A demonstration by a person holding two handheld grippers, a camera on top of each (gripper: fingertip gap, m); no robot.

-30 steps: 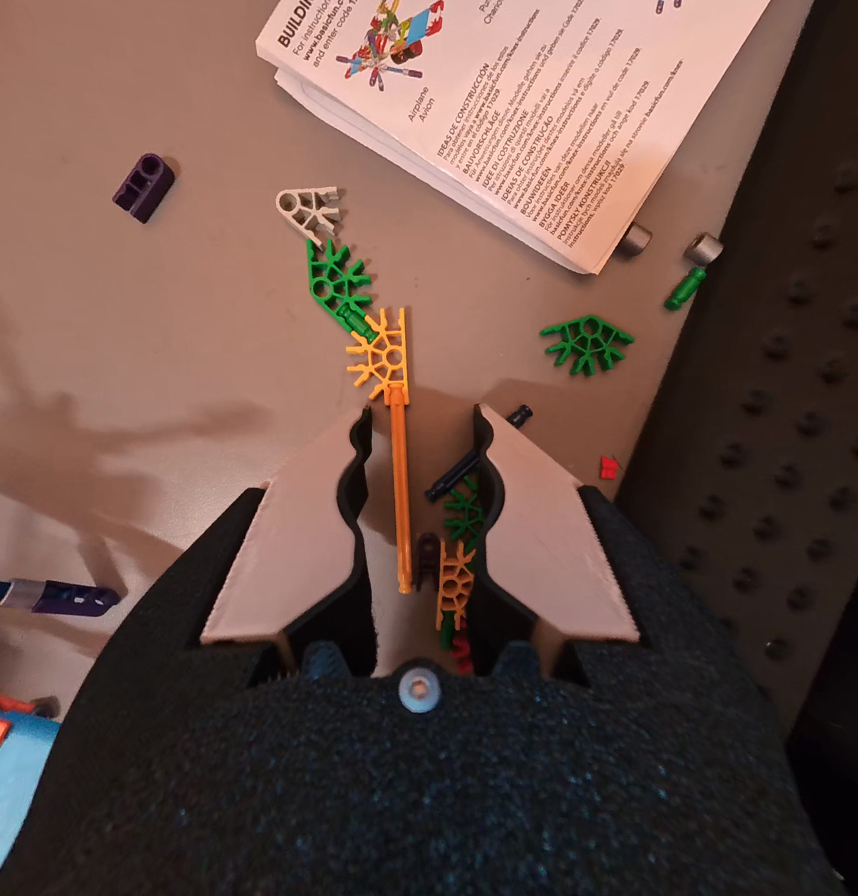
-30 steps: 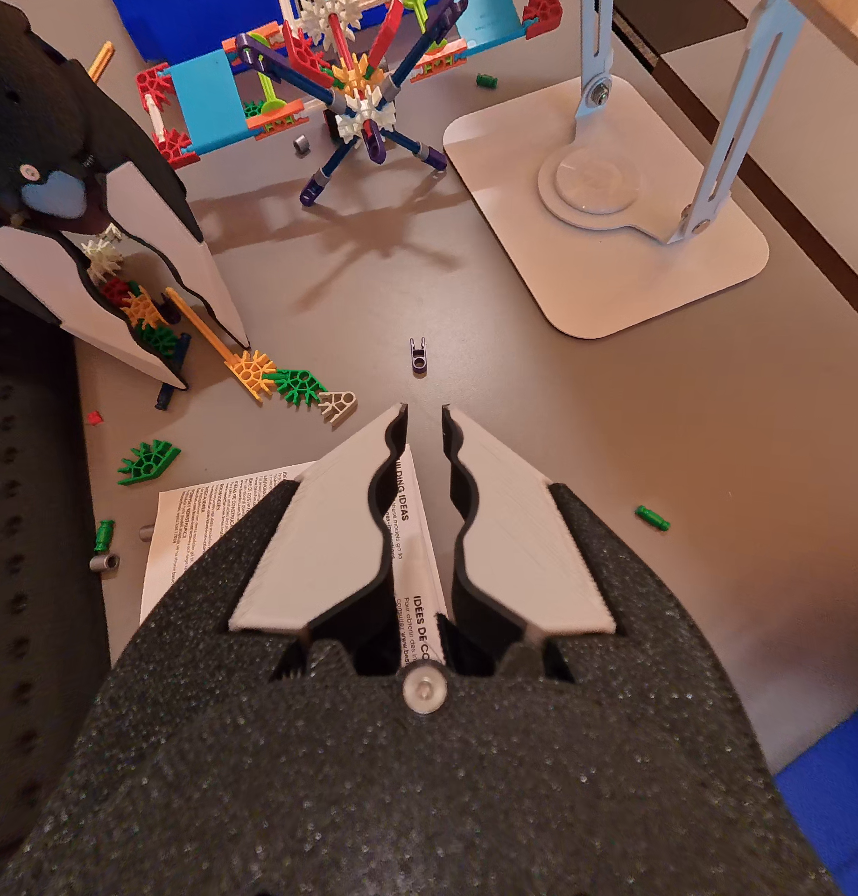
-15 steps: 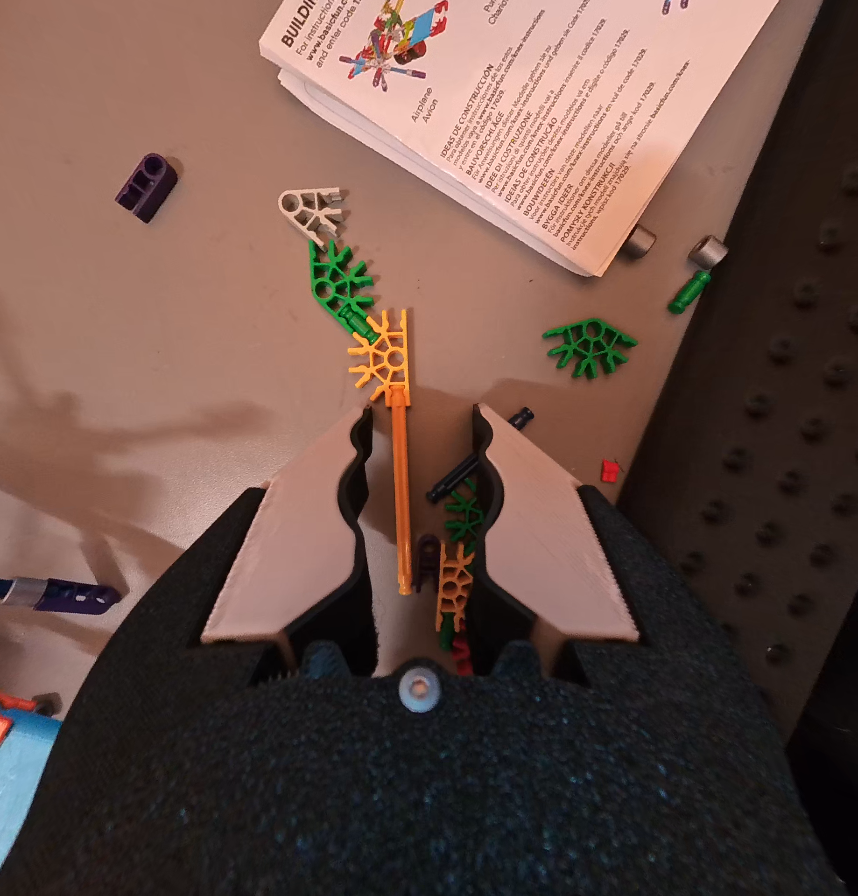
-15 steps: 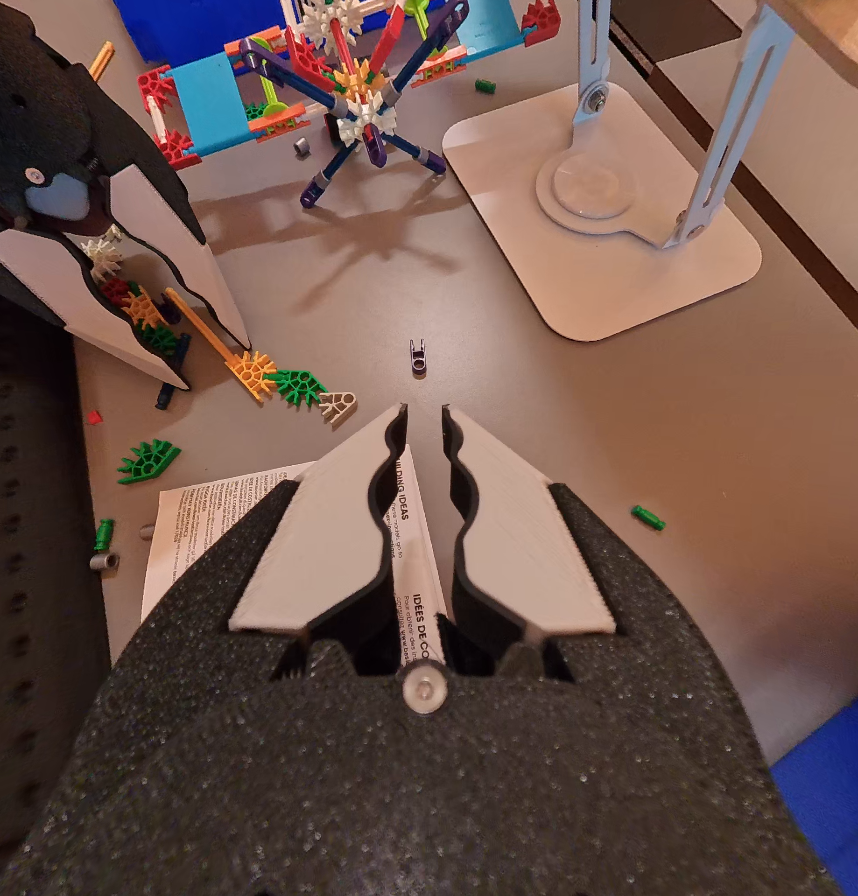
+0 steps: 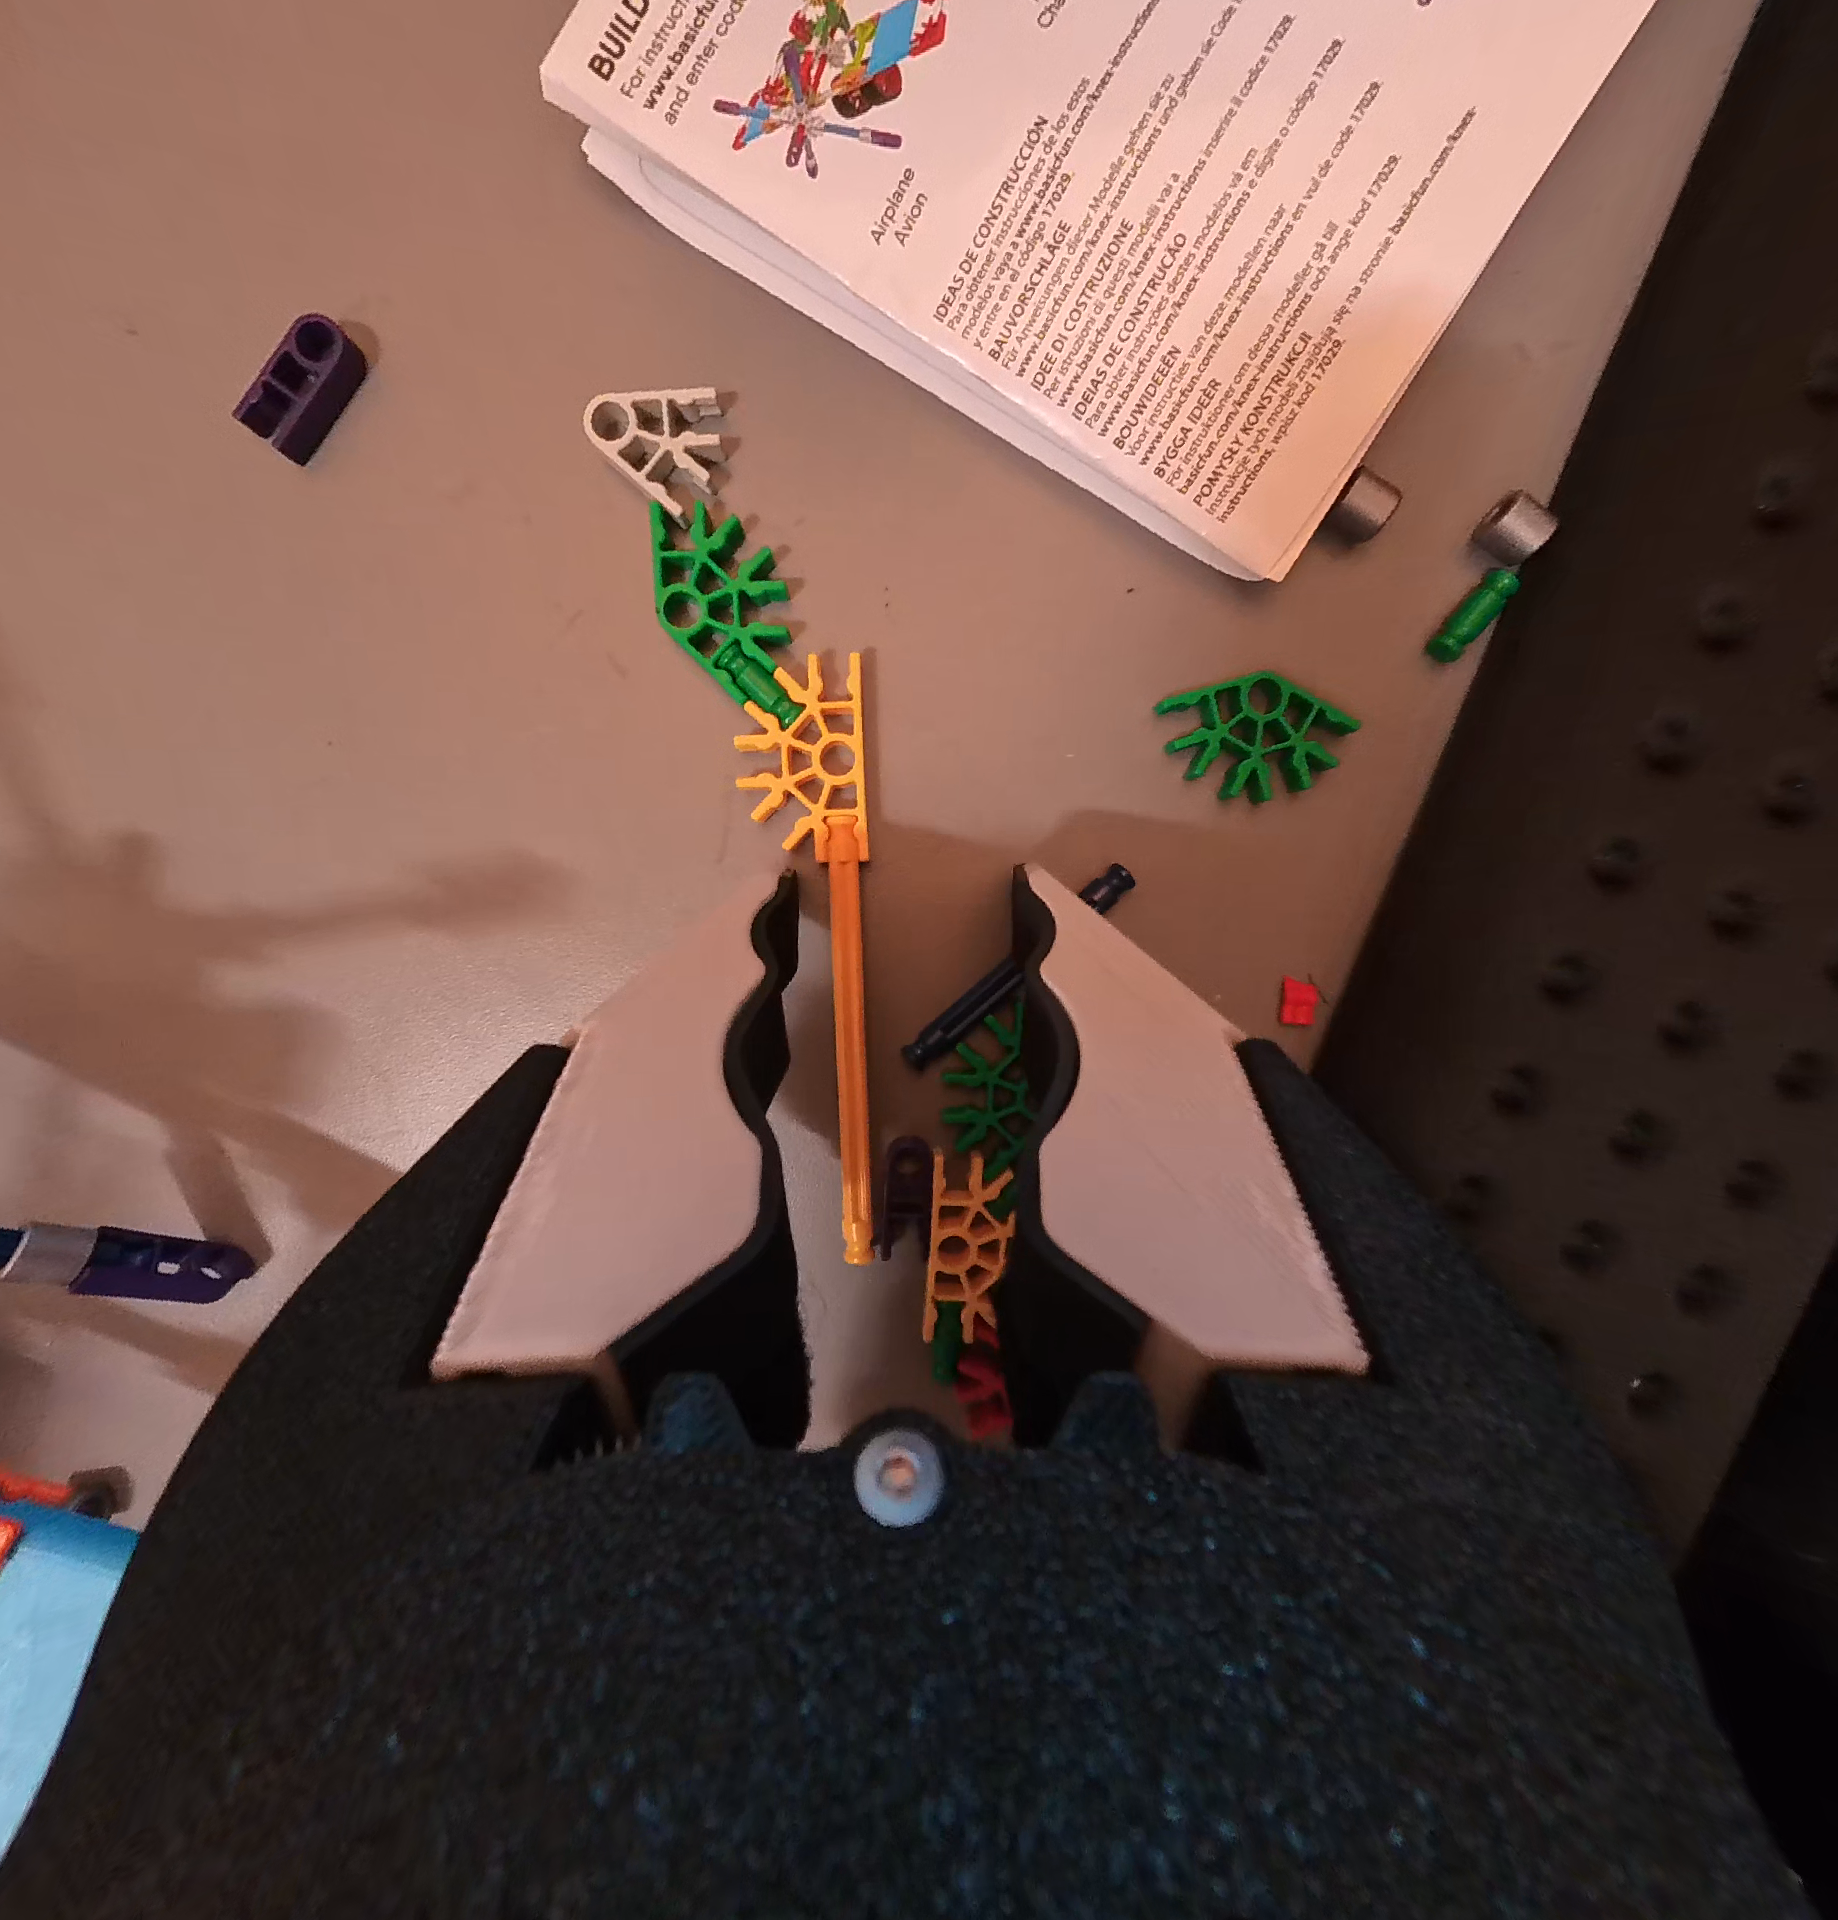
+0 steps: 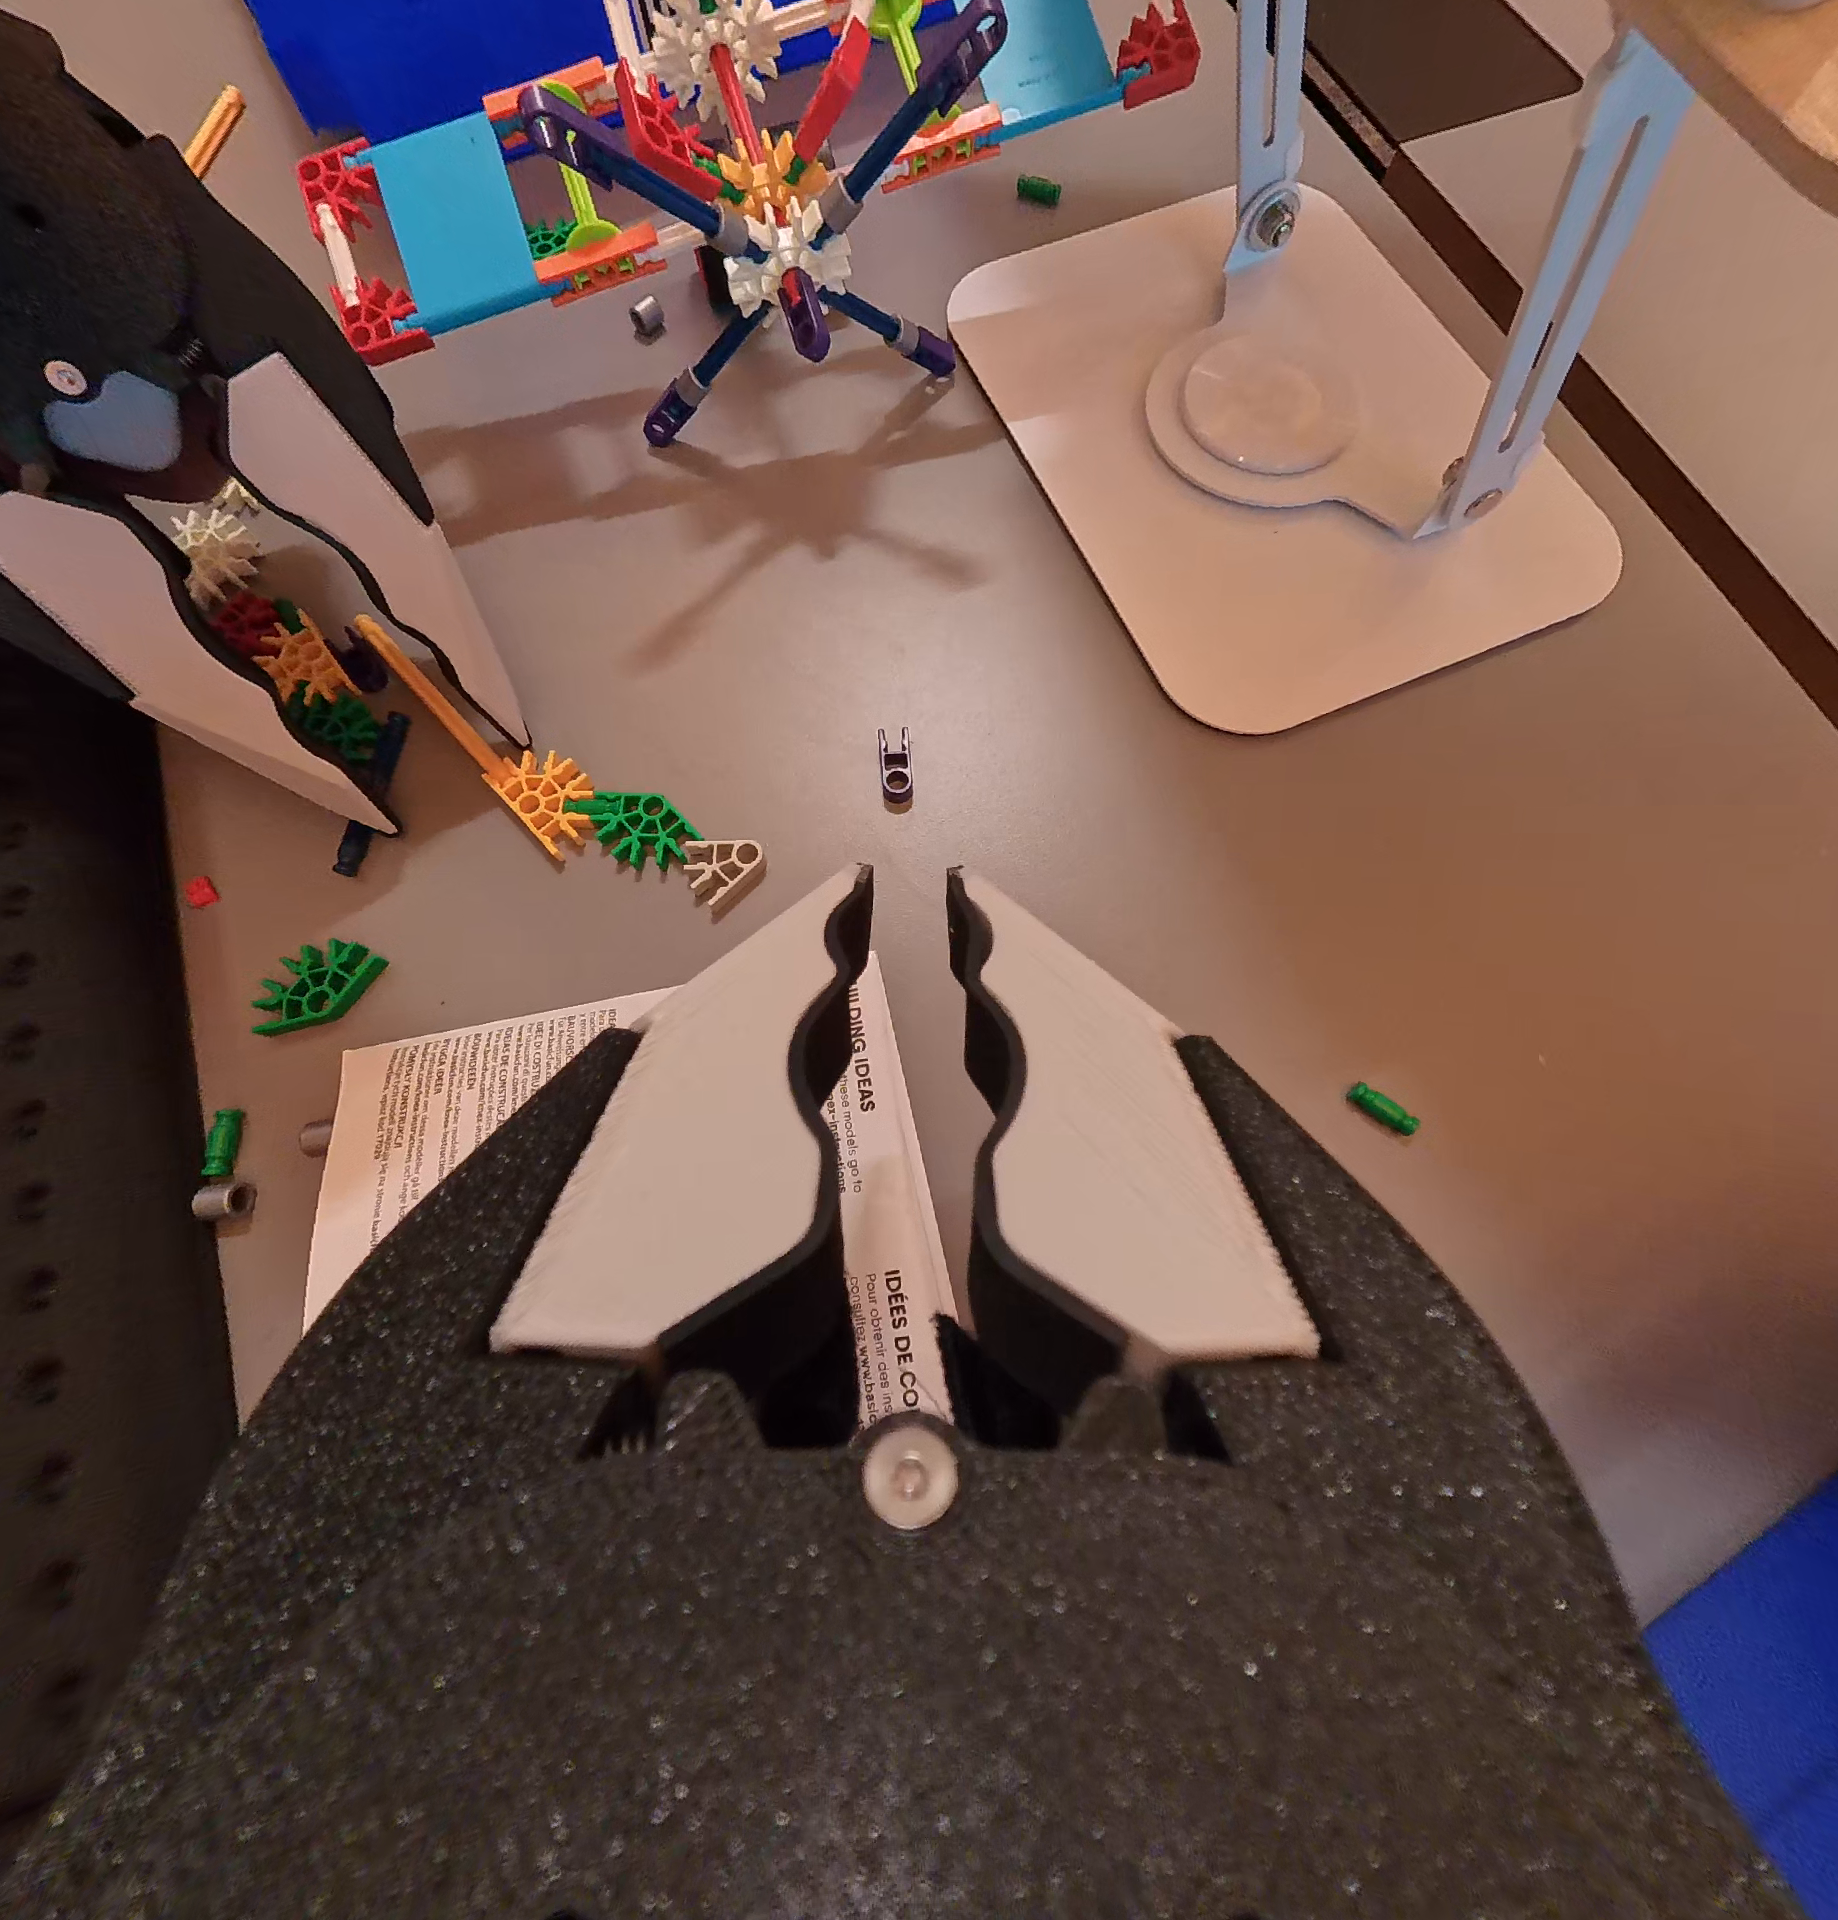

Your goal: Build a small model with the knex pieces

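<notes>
A: What was recorded on the surface [image 5: 271,727]?

B: The printed booklet [image 5: 1102,260] was overhung by the right claw [image 6: 910,883], slightly parted and empty. The left claw [image 5: 904,888] was spread wide around the orange rod [image 5: 849,1039], untouched, with the yellow connector [image 5: 816,758] at its far end.

A: Which fault was considered likely?

B: If closed off-centre, the rod could be pushed aside and the loose connector cluster [image 5: 972,1195] caught instead.
</notes>
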